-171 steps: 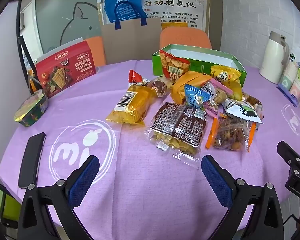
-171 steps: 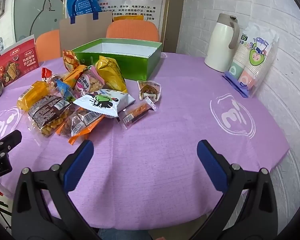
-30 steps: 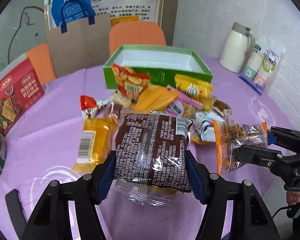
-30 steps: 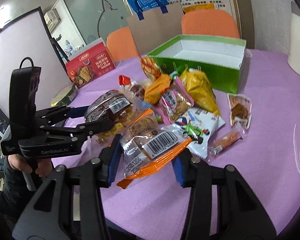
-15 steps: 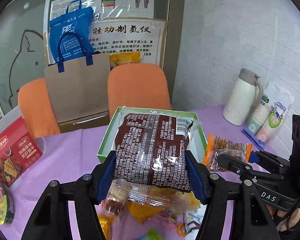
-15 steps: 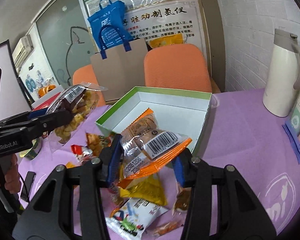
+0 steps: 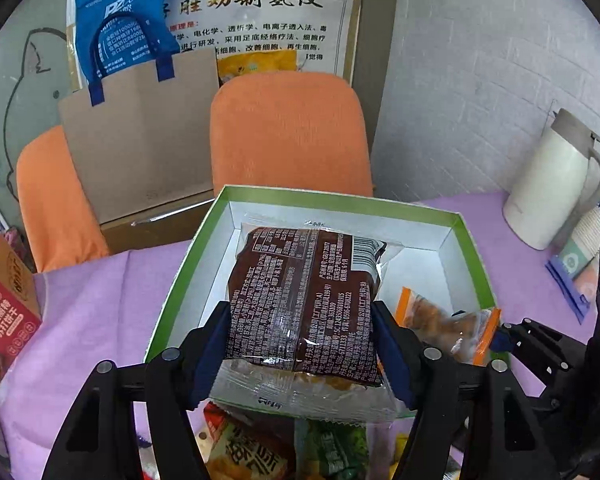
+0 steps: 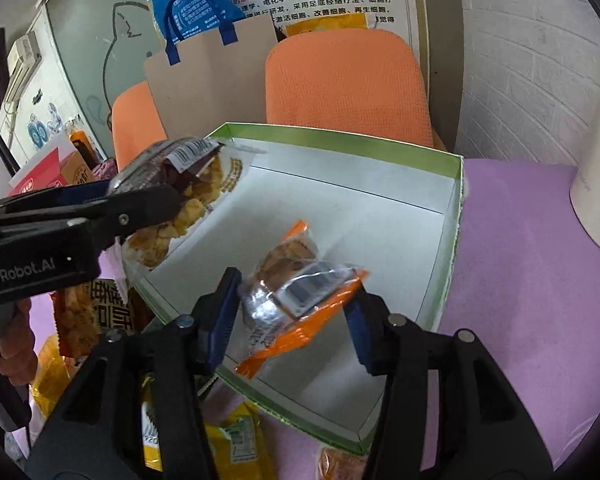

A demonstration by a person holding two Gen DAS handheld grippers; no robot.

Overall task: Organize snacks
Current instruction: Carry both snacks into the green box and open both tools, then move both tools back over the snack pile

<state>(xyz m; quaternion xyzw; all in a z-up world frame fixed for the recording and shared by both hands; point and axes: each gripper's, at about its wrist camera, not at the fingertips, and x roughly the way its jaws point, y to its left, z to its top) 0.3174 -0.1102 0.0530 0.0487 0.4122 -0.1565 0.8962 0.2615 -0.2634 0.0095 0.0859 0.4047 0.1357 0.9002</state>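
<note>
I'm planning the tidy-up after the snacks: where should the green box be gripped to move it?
Grip the green box by its right wall, coming from above with one of the jaws inside and one outside. The wall is thin, upright and bare, with clear purple tablecloth beside it.

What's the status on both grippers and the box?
Left gripper shut on brown snack bag, right gripper shut on orange packet. Both over green box, nothing inside yet. Nothing blocking.
</note>
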